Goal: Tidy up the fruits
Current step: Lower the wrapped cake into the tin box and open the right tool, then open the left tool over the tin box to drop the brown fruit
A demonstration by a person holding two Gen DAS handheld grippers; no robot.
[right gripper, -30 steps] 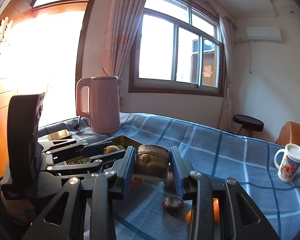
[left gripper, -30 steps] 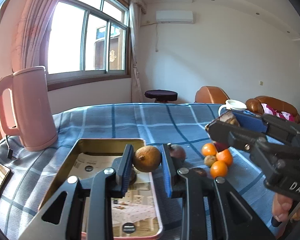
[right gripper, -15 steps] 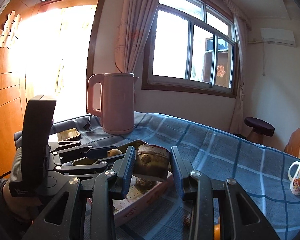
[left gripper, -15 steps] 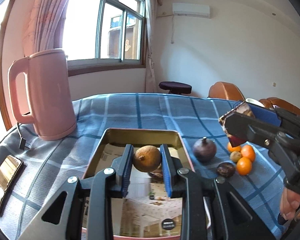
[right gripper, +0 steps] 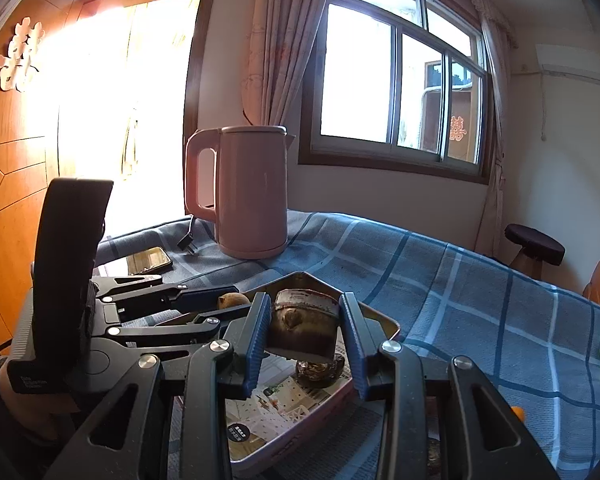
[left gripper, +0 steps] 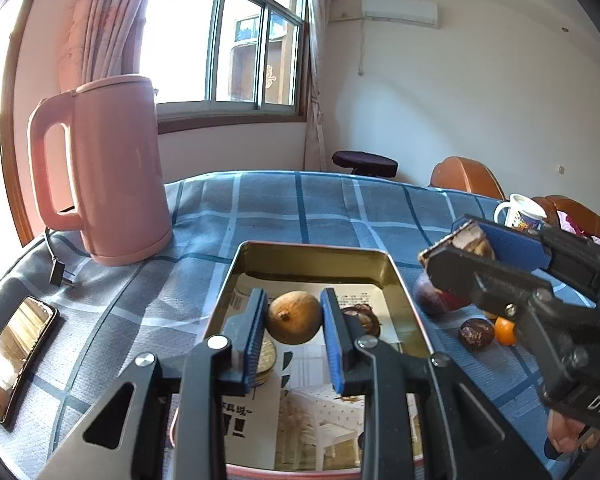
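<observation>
The left gripper (left gripper: pixel 294 320) clamps a round tan-brown fruit (left gripper: pixel 294 318) over the gold rectangular metal tin (left gripper: pixel 312 249); the right gripper (right gripper: pixel 303 332) grips a dark, perhaps halved fruit (right gripper: pixel 302 328) above the tin's near right corner.

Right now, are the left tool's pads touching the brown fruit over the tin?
Touching. The left wrist view shows both blue pads pressed against the sides of the brown fruit, no gap, holding it above the tin.
</observation>
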